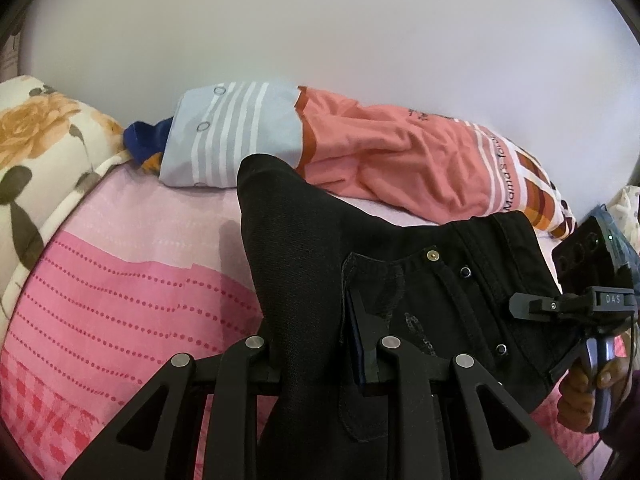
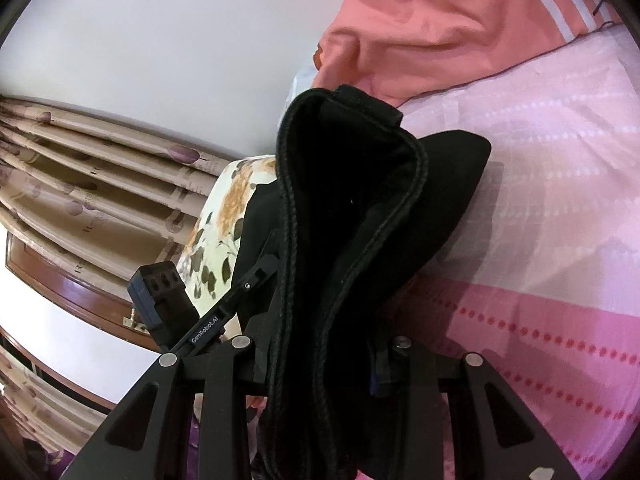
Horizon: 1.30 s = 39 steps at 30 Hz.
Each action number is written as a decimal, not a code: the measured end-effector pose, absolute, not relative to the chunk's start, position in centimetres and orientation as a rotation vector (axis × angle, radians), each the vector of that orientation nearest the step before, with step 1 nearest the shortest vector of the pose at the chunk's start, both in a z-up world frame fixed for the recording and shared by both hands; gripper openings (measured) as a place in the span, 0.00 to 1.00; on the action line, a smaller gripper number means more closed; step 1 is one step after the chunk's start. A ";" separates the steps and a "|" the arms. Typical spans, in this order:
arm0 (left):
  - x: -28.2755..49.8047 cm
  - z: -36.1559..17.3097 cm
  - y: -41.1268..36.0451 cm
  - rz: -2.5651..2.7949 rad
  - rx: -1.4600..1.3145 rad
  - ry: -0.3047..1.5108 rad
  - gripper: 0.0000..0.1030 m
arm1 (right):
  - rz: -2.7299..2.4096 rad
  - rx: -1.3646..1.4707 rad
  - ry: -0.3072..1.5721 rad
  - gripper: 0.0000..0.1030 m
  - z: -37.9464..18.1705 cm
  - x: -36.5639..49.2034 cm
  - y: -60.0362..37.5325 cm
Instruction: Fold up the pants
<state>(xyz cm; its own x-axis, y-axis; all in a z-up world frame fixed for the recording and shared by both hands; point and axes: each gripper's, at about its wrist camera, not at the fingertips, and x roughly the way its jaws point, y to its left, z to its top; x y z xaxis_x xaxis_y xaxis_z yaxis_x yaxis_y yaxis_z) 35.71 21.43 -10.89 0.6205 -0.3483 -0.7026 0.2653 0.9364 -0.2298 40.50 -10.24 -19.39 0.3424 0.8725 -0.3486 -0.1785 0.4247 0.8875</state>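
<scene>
The black denim pants (image 1: 400, 280) are held up off the pink dotted bed sheet (image 1: 100, 300), in the lower centre of both views, pinched by both grippers. In the left wrist view the left gripper (image 1: 320, 360) is seen with its fingers nearly closed, thick cloth clamped between them; the waistband area with a brass rivet and snap studs spreads to the right of the frame. In the right wrist view the right gripper (image 2: 324, 352) is likewise closed down on a stitched hem edge, the fabric standing up in a stiff loop above the fingers.

The pants are judged heavy for a garment and fairly stiff: the loop holds its shape rather than collapsing, so creases should stay where laid. Seamed edges and the waistband are judged the surest places to be gripped, since doubled denim resists slipping.

Only in the left wrist view are the waistband, the hand on the right gripper's handle at the right edge, a coral printed garment (image 1: 400, 152) and a pale blue striped folded garment (image 1: 240, 132) along the top of the bed shown together. Only in the right wrist view are the beige patterned curtains (image 2: 100, 168) at left and the left gripper's body at lower left shown. A floral pillow (image 1: 36, 160) appears in both.
</scene>
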 end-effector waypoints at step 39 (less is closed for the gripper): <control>32.7 -11.8 23.9 0.141 -0.018 0.706 0.91 | 0.300 0.196 0.560 1.00 -9.8 31.8 -3.4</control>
<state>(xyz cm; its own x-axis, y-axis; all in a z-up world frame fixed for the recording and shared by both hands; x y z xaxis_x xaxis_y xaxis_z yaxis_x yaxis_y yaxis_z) 32.74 23.89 -11.83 0.7519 0.1225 -0.6478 -0.1348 0.9904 0.0308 31.78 -3.37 -9.84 0.8056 0.3318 -0.4908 -0.2259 0.9379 0.2633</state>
